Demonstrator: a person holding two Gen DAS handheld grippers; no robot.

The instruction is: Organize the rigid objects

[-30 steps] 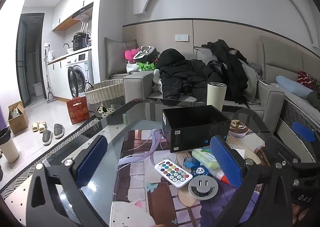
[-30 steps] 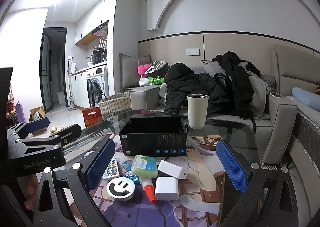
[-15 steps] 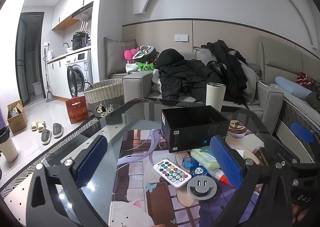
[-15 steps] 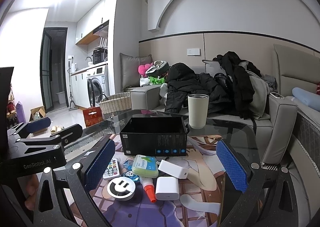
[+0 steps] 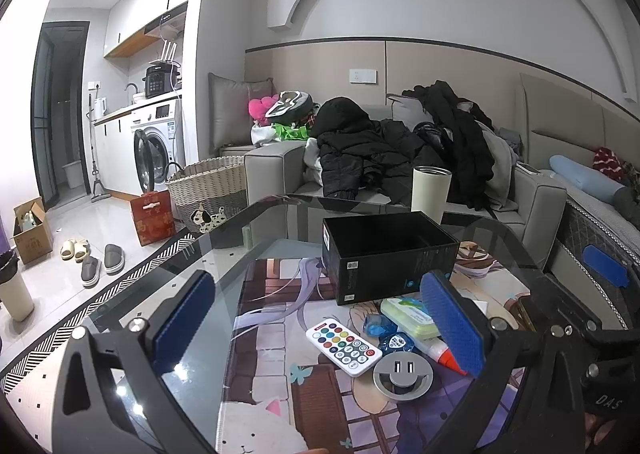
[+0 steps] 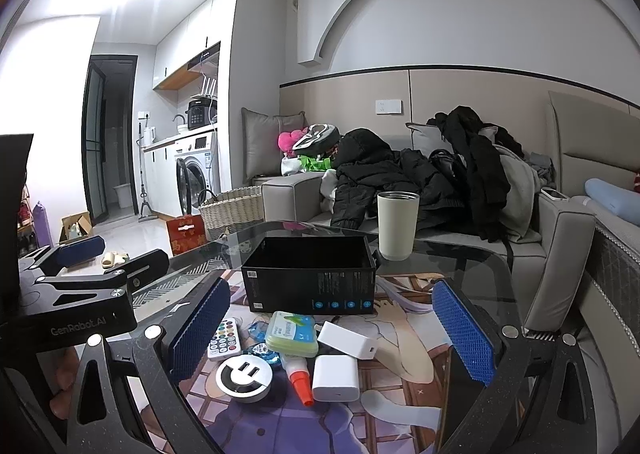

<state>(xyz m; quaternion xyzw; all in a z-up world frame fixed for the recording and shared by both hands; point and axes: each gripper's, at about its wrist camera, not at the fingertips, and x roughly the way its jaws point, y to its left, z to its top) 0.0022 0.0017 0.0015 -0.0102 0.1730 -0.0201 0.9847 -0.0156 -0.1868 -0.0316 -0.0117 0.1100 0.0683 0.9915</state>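
An empty black box [image 5: 387, 254] [image 6: 310, 278] stands on the glass table. In front of it lie a white remote with coloured buttons [image 5: 343, 346] [image 6: 224, 338], a round grey socket hub [image 5: 402, 372] [image 6: 244, 374], a green-lidded case [image 6: 291, 333] [image 5: 408, 316], a glue bottle with a red tip [image 6: 298, 374] and two white chargers [image 6: 335, 376] [image 6: 347, 339]. My left gripper [image 5: 316, 330] hovers open over the table, left of the pile. My right gripper [image 6: 330, 334] is open above the pile, holding nothing.
A cream tumbler [image 6: 397, 224] [image 5: 430, 192] stands behind the box. A sofa piled with dark clothes [image 6: 420, 174] lies beyond the table. A wicker basket [image 5: 208, 190], a red bag [image 5: 153, 216] and slippers [image 5: 100, 262] sit on the floor at left. The left gripper's body [image 6: 76, 294] shows at the right view's left edge.
Both grippers drifted only slightly; the table objects stay where they were.
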